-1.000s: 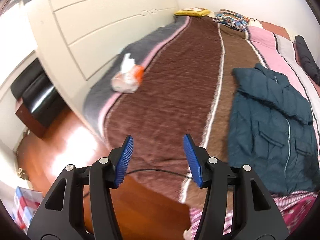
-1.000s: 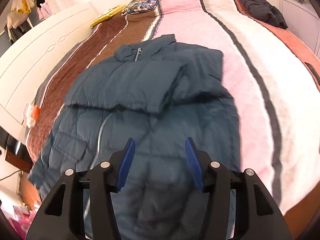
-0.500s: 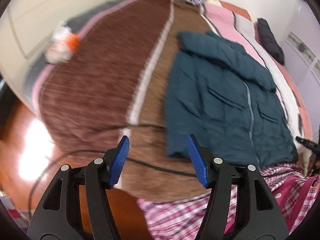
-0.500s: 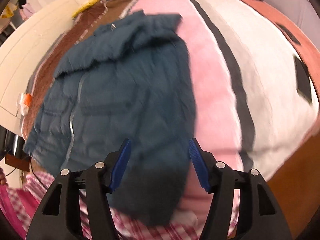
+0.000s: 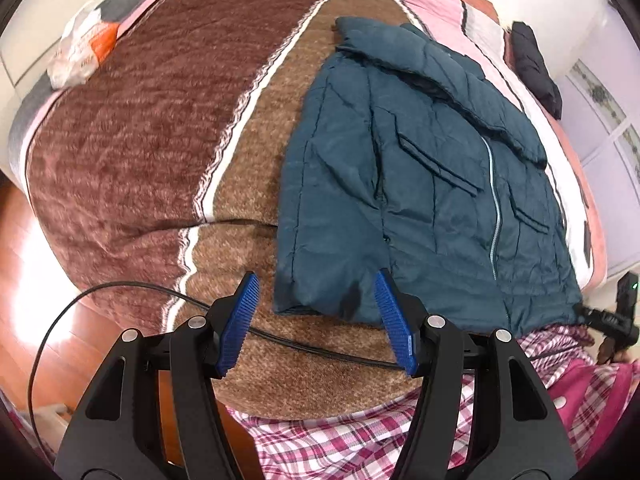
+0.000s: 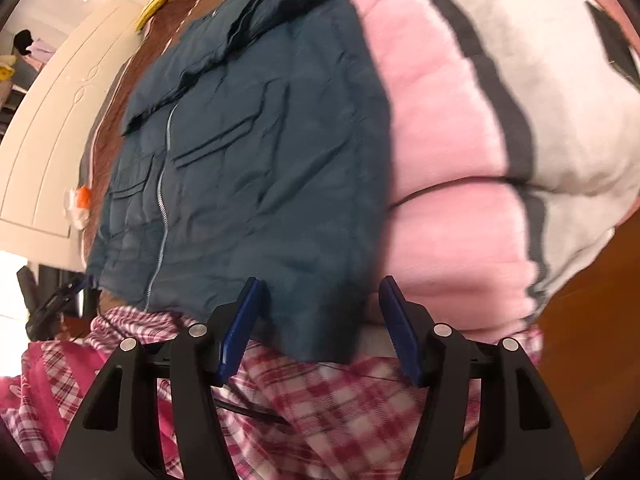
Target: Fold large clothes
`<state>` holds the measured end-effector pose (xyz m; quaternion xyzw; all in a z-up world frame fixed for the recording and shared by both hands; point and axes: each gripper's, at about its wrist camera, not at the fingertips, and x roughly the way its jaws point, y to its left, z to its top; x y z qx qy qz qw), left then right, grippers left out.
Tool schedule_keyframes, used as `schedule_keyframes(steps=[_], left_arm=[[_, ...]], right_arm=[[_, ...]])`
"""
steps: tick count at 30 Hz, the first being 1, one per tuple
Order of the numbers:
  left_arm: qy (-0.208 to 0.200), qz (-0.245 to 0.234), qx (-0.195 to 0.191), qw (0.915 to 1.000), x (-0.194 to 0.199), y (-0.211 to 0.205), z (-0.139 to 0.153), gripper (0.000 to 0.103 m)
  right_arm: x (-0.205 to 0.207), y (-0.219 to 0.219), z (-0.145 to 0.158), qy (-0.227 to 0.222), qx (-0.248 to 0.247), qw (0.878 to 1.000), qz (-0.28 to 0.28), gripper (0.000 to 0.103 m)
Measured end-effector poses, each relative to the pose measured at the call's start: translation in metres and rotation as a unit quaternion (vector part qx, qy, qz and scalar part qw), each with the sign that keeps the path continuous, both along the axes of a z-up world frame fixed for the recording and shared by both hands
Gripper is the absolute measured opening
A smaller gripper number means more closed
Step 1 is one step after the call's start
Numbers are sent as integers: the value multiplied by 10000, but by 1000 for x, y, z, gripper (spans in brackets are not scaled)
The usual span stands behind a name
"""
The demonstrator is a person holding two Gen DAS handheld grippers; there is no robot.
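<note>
A dark teal padded jacket (image 5: 420, 184) lies flat on the bed, zipper up, its sleeves folded across the chest; it also shows in the right wrist view (image 6: 256, 152). My left gripper (image 5: 316, 320) is open and empty, just short of the jacket's near left hem corner. My right gripper (image 6: 320, 324) is open and empty, over the jacket's near right hem corner at the bed edge.
The bed has a brown, pink and white striped blanket (image 5: 140, 128). A white and orange plastic bag (image 5: 80, 52) lies at its far left. A black garment (image 5: 534, 64) lies at the far right. A black cable (image 5: 312, 346) crosses the bed edge. A pink plaid fabric (image 6: 320, 396) is below.
Both grippers have pulled back toward the near bed edge and swung to face the jacket's hem. The jacket fills more of the left wrist view. Both stay open.
</note>
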<state>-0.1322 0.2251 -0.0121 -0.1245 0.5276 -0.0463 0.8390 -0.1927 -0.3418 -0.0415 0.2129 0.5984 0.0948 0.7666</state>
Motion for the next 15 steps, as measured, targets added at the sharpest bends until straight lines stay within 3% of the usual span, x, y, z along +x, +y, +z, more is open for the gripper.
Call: schedule_keyframes(steps=[2,4,5,6,7,10,15], left_arm=[[4,-3,-137,9999,1,1,-2,60],[-23,-37,-244,9997,1,-1,-4,56],[-33,-59,-285,9996,1,-2,-5,36],[-14,-61,-235,9997,2,-2,-6,15],[6,-58,-217,9997,2,-2,-7,12],[-60,-91,-393,9992,-2,0,-4,9],[-214,-362,-310,9986,-12,-6,5,9]], right_arm=[[1,9,-2,23,-18,9998,174,36],[2,15,1,-64,-77,9995,294,21],[1,16,4,-129,-77,9994,315,17],[1,14,10,-222,-64,9993,301,15],[0,13,15,-288,-53,9992,275,13],[-4,4,32,-438,-80,9988,204,12],[-9,-5,37,-369,-240,9990,102,12]])
